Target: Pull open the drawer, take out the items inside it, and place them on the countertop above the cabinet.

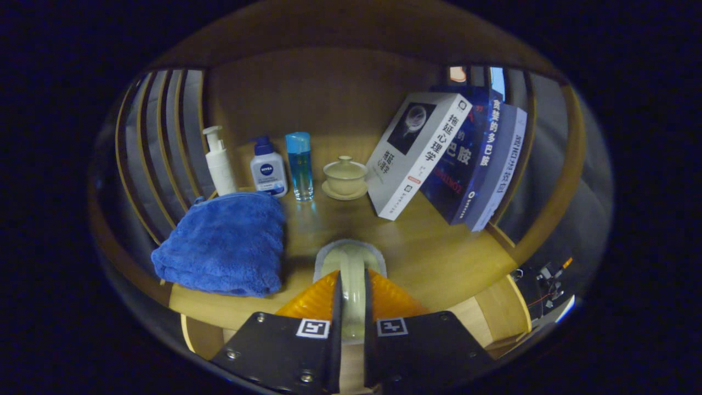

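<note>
The gripper [351, 307] has both fingers pressed on a pale, slim object with a rounded far end [351, 269], possibly a small plate held edge-on; dim light leaves its identity unsure. Its long axis runs straight ahead toward 12 o'clock, its far end over the wooden countertop [439, 258]. At 10 o'clock from the fingers lies a folded blue towel [225, 247]. Behind the towel stand a white pump bottle [218, 162], a NIVEA-branded bottle with a blue cap [267, 169] and a clear bottle holding blue liquid [299, 164]. At 12 o'clock sits a lidded cream tea bowl on its saucer [344, 176]. At 1 o'clock, a white book [417, 153] and blue books [480, 164] with Chinese titles lean leftward.
</note>
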{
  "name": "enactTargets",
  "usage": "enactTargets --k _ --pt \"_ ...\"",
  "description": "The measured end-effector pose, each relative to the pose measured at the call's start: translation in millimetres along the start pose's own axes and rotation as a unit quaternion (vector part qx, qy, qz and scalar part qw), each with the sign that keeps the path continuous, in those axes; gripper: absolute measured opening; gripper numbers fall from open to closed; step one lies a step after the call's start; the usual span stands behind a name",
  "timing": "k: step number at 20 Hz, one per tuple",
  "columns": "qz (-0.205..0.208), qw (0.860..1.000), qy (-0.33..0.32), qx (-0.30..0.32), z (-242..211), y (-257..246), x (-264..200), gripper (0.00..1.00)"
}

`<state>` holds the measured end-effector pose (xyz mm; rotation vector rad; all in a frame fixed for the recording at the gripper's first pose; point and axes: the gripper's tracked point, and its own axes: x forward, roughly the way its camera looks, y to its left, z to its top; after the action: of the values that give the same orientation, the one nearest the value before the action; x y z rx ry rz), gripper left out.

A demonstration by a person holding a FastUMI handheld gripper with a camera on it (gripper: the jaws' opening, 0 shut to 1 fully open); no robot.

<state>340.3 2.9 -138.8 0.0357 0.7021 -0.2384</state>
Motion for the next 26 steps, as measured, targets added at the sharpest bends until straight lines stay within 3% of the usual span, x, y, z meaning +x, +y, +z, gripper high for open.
enactTargets --k 13,21,22,26 --pt "0.032 0.999 -0.031 -0.005 13.1 2.8 22.2 0.17" --pt "0.023 0.999 -0.045 -0.009 12.1 0.8 20.2 0.19" --pt "0.021 0.999 -0.038 -0.013 7.9 -0.8 16.8 0.24" --pt "0.019 0.998 -0.047 -0.026 9.6 -1.7 16.5 0.75"
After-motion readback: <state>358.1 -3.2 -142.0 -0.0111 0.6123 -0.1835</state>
